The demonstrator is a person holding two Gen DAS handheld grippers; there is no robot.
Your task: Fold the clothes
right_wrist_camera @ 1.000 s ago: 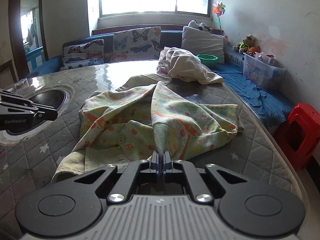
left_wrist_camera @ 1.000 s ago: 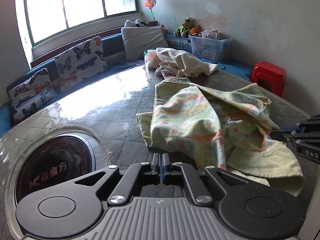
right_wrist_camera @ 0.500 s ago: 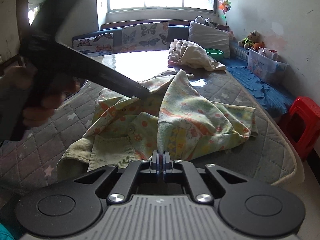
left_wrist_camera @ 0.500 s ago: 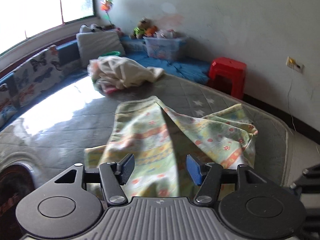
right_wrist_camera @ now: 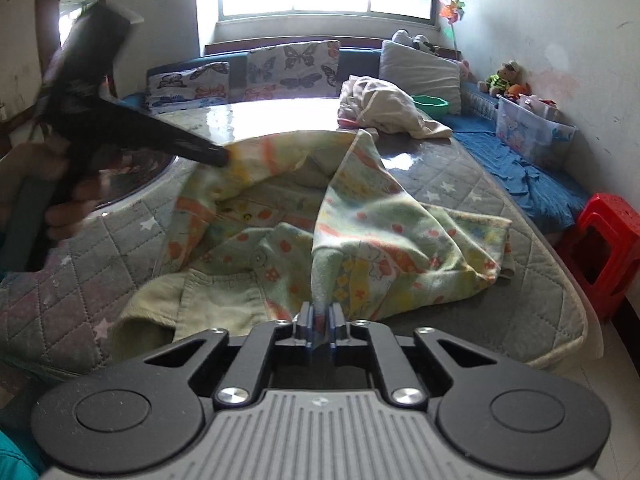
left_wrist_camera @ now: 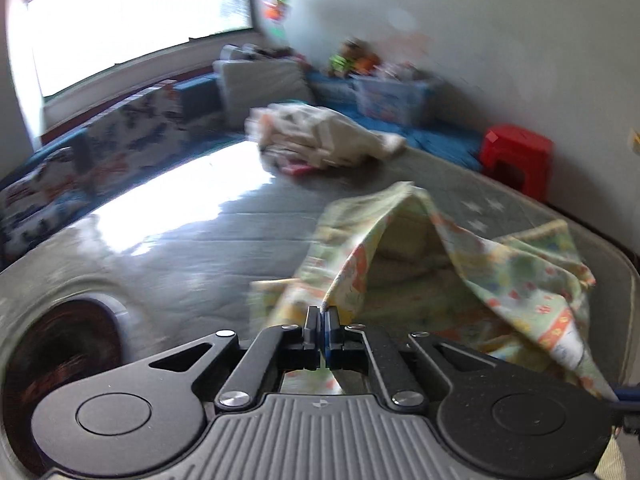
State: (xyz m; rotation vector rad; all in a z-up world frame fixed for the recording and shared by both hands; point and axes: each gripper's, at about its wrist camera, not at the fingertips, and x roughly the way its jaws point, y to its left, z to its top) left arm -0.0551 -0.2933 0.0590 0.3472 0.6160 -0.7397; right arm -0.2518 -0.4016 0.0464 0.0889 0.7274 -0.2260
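A pale green patterned garment (right_wrist_camera: 360, 232) lies crumpled on the grey quilted table (right_wrist_camera: 500, 320); it also shows in the left wrist view (left_wrist_camera: 500, 264). My left gripper (left_wrist_camera: 322, 314) is shut on an edge of the garment and lifts it; it shows in the right wrist view (right_wrist_camera: 216, 154) at the garment's far left edge. My right gripper (right_wrist_camera: 319, 320) is shut on a near fold of the garment. The cloth hangs tent-like between the two grips.
A heap of cream clothes (right_wrist_camera: 380, 108) lies at the table's far side. A round dark inset (left_wrist_camera: 60, 352) is in the table at left. Butterfly cushions (right_wrist_camera: 292, 68), a clear storage box (right_wrist_camera: 532, 128) and a red stool (right_wrist_camera: 604, 240) surround the table.
My left gripper was open over the garment half a second ago; it has shut on an edge and lifted it. My right gripper has kept its grip and raised its fold.
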